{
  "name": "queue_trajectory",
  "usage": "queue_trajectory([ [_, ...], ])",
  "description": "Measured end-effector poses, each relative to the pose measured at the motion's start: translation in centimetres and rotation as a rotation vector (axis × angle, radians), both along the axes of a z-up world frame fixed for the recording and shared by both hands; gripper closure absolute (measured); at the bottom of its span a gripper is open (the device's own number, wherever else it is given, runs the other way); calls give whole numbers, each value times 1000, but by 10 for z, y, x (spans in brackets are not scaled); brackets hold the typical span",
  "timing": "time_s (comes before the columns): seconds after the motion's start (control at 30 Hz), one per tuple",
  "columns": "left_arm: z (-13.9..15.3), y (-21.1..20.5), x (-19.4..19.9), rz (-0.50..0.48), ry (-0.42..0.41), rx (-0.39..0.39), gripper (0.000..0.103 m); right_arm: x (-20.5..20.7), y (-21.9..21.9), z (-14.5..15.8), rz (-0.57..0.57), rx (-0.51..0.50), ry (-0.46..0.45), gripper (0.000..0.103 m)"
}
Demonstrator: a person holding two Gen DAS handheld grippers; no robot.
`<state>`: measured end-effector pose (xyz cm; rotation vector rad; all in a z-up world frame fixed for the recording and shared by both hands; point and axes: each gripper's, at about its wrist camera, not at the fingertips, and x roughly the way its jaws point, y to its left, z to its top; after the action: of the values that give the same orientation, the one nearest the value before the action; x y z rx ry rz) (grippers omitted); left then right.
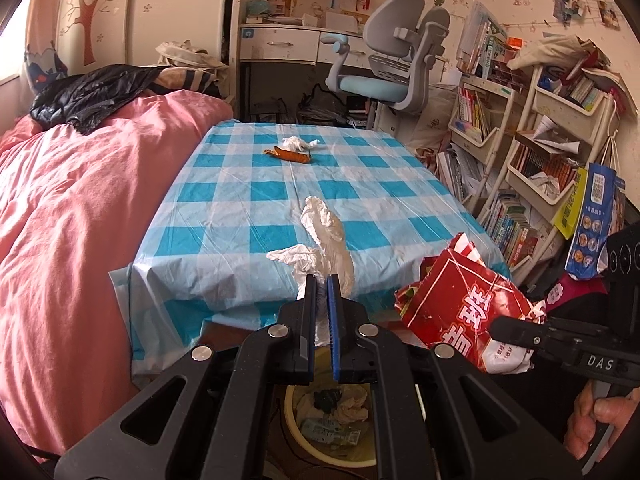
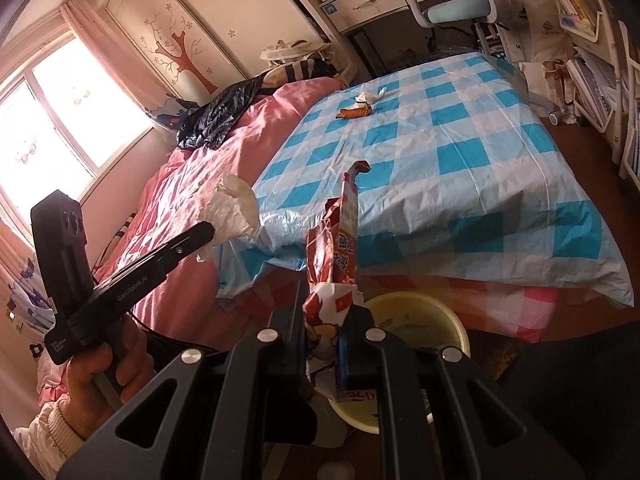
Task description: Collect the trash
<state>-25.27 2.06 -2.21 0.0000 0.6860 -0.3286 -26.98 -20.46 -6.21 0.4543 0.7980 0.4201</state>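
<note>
My left gripper is shut on a crumpled white tissue and holds it in the air above a yellow bin on the floor. My right gripper is shut on a red and white snack bag, also held over the yellow bin. The bag shows in the left wrist view, and the tissue in the right wrist view. An orange wrapper and a white tissue wad lie at the far end of the blue checked table.
A pink bed with a black jacket runs along the table's left side. Bookshelves stand to the right. A grey and blue desk chair and a desk stand behind the table. The bin holds several scraps.
</note>
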Motion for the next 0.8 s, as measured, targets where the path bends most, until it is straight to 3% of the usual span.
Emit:
queue_trajectory([
  [0.8, -16, -22, -26, -57, 13, 75, 98, -9, 1, -11, -4, -26, 29, 90],
])
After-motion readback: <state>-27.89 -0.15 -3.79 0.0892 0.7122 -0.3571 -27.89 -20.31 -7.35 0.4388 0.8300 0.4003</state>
